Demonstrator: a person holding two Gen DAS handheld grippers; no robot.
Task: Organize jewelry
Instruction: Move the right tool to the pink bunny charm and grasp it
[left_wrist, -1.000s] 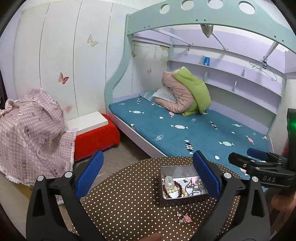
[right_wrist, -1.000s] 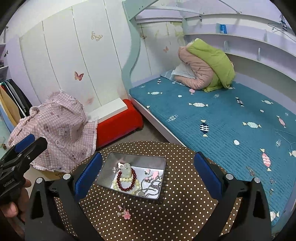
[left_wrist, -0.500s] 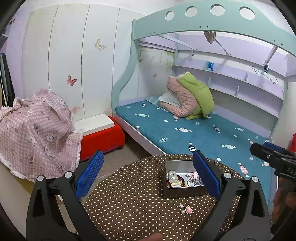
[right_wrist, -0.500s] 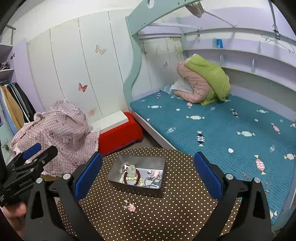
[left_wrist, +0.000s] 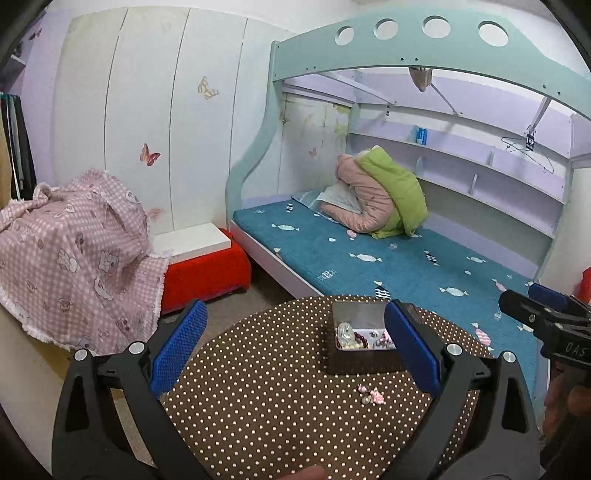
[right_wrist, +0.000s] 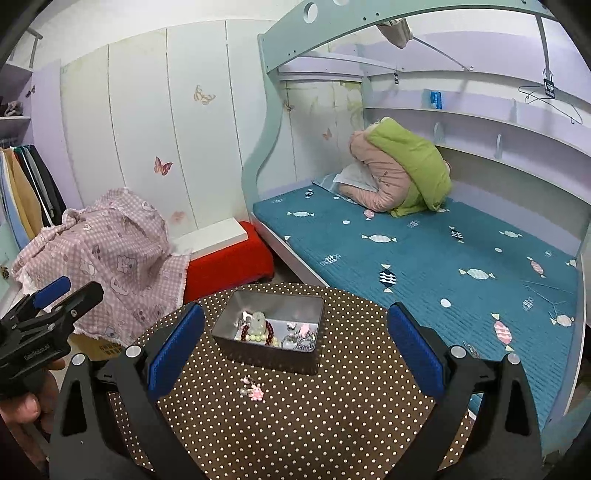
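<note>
Both sets of fingers are spread wide and nothing is held; the left gripper (left_wrist: 291, 354) and right gripper (right_wrist: 295, 354) are poised above the dotted bench (right_wrist: 332, 424); most jewelry is seen inside the metal tin (right_wrist: 266, 354); a pink charm (right_wrist: 254, 392) lies loose just before it; a descent onto that charm is judged to be required next.

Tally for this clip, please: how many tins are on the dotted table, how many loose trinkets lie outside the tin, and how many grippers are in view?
Metal tin on the dotted table: 1
Loose pink trinket cluster outside the tin: 1
Grippers, both open: 2, left gripper and right gripper
Total: 4
Pieces inside the tin are too tangled to count.
</note>
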